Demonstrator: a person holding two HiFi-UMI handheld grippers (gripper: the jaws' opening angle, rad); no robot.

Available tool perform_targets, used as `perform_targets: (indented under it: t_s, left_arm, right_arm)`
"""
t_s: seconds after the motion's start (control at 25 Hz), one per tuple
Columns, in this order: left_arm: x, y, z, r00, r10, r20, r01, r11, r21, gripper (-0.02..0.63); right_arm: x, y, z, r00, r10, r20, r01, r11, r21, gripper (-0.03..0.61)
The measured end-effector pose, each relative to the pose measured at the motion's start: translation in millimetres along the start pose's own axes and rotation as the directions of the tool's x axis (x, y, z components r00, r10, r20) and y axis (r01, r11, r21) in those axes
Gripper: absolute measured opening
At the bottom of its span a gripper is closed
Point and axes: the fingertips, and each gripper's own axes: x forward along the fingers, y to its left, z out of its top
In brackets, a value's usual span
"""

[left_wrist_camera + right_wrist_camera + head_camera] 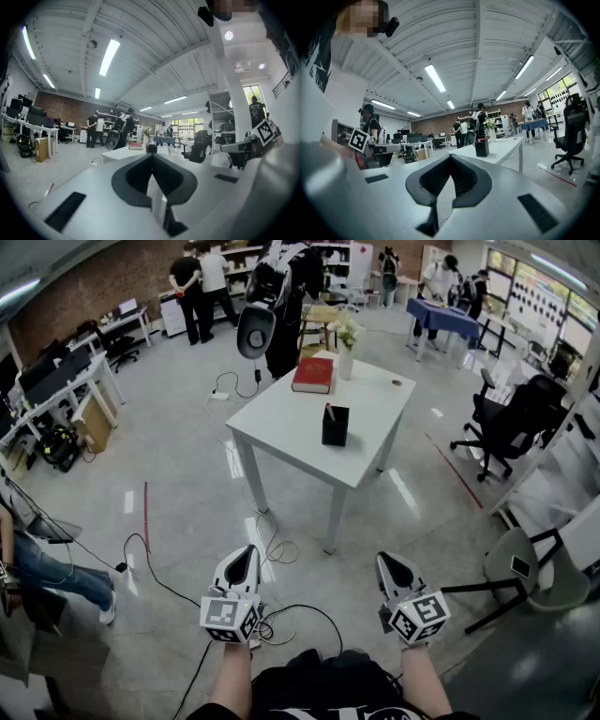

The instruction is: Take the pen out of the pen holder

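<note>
The black pen holder (335, 426) stands on the white table (281, 418), near its front right part, with a pen (329, 412) sticking up out of it. In the right gripper view the pen holder (482, 147) shows far ahead on the table; in the left gripper view the pen holder (151, 148) is small, just above the jaw tips. My left gripper (246, 555) and right gripper (387, 562) are held low, close to my body, well short of the table. Both point level toward it. The left gripper (152, 159) and right gripper (451, 158) are shut and hold nothing.
A red book (313, 374) and a vase of flowers (346, 345) sit on the table's far end. Cables (272, 554) trail over the floor between me and the table. A grey chair (528, 568) is at my right, a black office chair (511, 423) beyond. People stand at the back.
</note>
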Motion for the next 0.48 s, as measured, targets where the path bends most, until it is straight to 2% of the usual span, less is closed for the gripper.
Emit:
perform_targets:
  t_s: [0.32,0.48]
  left_arm:
    - [0.5,3.9,2.0,1.000,0.000,-0.002,0.000,1.000,-0.011,0.003]
    - [2.7,8.5,-1.5,1.000,0.001,-0.006,-0.001,1.000,-0.016,0.003]
  right_arm:
    - [5.3,-0.2,1.0,1.000,0.005,-0.007,-0.005,1.000,-0.004,0.009]
    - [7.9,-3.8,2.8,1.000,-0.021,-0.005,0.021,1.000,-0.009,0.009]
